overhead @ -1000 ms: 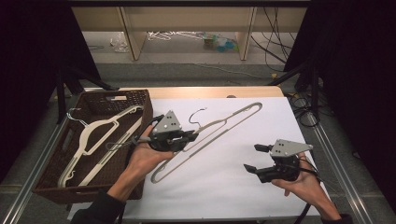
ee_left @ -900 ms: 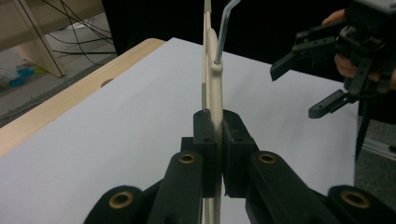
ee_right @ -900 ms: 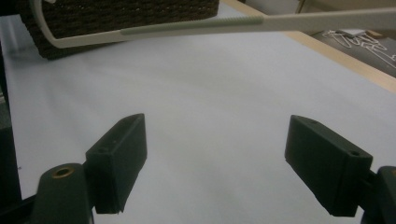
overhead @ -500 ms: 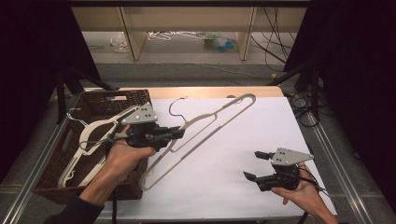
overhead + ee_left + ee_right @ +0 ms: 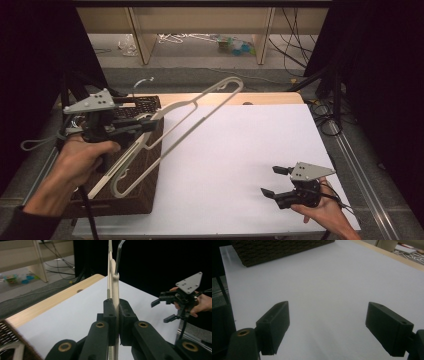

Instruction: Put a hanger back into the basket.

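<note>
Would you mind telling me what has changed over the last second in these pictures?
The left tongs, shut on the cream hanger, carried it left off the white sheet to above the wicker basket and raised it, hook end high. The right tongs stayed open and empty near the sheet's right front corner, drifting only slightly. The basket has not moved.

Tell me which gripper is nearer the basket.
Left. The left gripper holds a hanger over the basket; the right gripper is across the table.
</note>
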Demonstrator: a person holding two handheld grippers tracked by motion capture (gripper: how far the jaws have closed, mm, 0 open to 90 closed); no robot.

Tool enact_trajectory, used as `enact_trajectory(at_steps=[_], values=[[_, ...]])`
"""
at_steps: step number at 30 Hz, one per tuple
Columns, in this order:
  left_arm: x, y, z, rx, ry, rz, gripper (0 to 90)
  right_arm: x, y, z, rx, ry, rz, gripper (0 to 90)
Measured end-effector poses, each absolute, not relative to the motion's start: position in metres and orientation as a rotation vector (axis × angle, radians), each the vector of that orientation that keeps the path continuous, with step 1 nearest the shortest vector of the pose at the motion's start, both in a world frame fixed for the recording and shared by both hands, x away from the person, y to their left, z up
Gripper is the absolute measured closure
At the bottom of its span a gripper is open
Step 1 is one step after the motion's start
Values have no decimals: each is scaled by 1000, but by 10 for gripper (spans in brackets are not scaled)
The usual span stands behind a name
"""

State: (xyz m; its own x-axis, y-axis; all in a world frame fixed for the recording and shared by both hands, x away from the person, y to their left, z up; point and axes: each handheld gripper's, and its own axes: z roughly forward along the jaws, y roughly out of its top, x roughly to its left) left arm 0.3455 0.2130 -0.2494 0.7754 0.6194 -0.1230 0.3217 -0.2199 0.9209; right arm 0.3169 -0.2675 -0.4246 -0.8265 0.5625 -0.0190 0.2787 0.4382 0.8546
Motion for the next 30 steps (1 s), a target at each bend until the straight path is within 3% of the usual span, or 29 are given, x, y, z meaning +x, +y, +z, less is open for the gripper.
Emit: enact_trajectory(at_steps=[19, 30], values=[[373, 305, -282, 1865, 923, 545, 857, 316, -267, -428, 726, 2413, 1326, 198], [378, 336, -304, 1873, 1016, 575, 857, 316, -265, -430, 723, 2425, 1327, 198]])
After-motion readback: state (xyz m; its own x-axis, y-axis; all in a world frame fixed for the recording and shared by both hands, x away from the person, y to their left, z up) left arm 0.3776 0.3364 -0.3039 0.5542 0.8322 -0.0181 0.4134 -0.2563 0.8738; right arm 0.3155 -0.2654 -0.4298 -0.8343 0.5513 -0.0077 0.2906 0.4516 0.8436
